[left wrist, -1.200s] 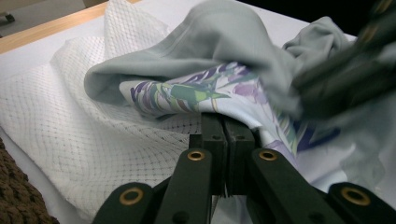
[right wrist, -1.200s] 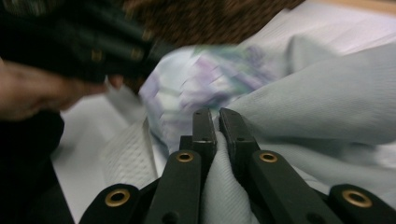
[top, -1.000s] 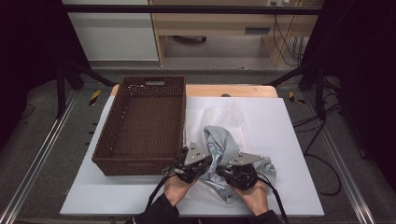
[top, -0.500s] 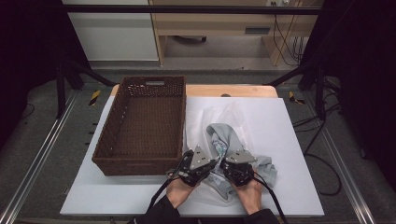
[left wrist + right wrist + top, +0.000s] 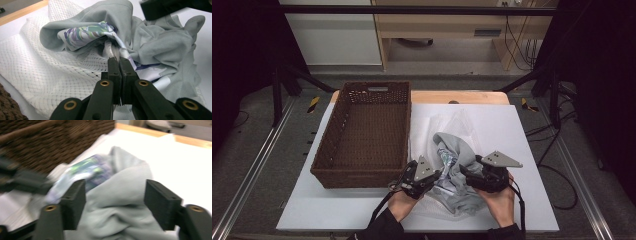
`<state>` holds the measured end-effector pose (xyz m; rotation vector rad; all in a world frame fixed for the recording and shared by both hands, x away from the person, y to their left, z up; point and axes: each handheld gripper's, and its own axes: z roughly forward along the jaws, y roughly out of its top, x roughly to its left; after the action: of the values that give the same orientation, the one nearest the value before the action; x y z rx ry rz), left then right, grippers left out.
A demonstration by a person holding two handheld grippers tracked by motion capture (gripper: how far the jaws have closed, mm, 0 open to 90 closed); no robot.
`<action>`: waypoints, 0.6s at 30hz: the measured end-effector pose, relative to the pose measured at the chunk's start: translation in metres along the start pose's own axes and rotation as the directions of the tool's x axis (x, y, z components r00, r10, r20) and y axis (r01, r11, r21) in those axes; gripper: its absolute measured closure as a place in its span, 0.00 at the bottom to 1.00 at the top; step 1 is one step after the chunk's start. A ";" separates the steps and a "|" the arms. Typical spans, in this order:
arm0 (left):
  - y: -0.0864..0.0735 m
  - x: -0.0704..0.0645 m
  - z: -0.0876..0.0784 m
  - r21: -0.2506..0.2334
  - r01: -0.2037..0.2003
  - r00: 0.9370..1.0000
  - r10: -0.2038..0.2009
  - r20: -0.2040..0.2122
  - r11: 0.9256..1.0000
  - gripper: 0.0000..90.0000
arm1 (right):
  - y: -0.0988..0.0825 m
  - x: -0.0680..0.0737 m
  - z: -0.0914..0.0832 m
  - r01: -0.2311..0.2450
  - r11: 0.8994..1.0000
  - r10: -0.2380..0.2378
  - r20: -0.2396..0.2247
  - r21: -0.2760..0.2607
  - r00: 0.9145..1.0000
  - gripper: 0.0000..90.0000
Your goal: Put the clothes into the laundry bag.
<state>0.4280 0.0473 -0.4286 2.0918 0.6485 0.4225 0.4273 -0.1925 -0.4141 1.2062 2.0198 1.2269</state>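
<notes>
1. The left gripper (image 5: 117, 61) is clamped on white mesh fabric (image 5: 50, 75).
2. The right gripper's (image 5: 115, 202) jaws have just been opening and stand apart above a grey garment (image 5: 457, 170).
3. The clothes are heaped on the white table (image 5: 522, 135), beside the wicker basket (image 5: 362, 135).

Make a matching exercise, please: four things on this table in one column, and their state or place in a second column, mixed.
1. wicker basket
2. left gripper
3. right gripper
4. grey garment

a. jaws apart, having just opened, above the cloth
b. crumpled on the white mesh bag
c. empty, left of the cloth pile
d. shut on a pinch of fabric

Pairs: 1-c, 2-d, 3-a, 4-b
</notes>
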 end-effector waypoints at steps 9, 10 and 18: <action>-0.001 0.002 0.000 0.002 0.009 1.000 -0.009 0.000 1.000 0.98 | 0.003 -0.020 0.052 -0.109 0.987 0.113 -0.026 0.122 0.993 0.52; -0.001 0.002 0.001 0.003 0.008 1.000 -0.008 0.001 1.000 0.98 | 0.002 -0.019 0.051 -0.115 0.985 0.122 -0.046 0.128 0.991 0.64; -0.001 0.007 -0.001 0.003 0.035 0.999 -0.035 0.004 0.999 0.98 | 0.003 -0.007 0.010 -0.027 0.997 0.034 -0.105 0.073 0.994 0.93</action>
<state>0.4333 0.0526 -0.4288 2.0805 0.6826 0.3972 0.4398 -0.1933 -0.4168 1.2327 2.1459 1.2680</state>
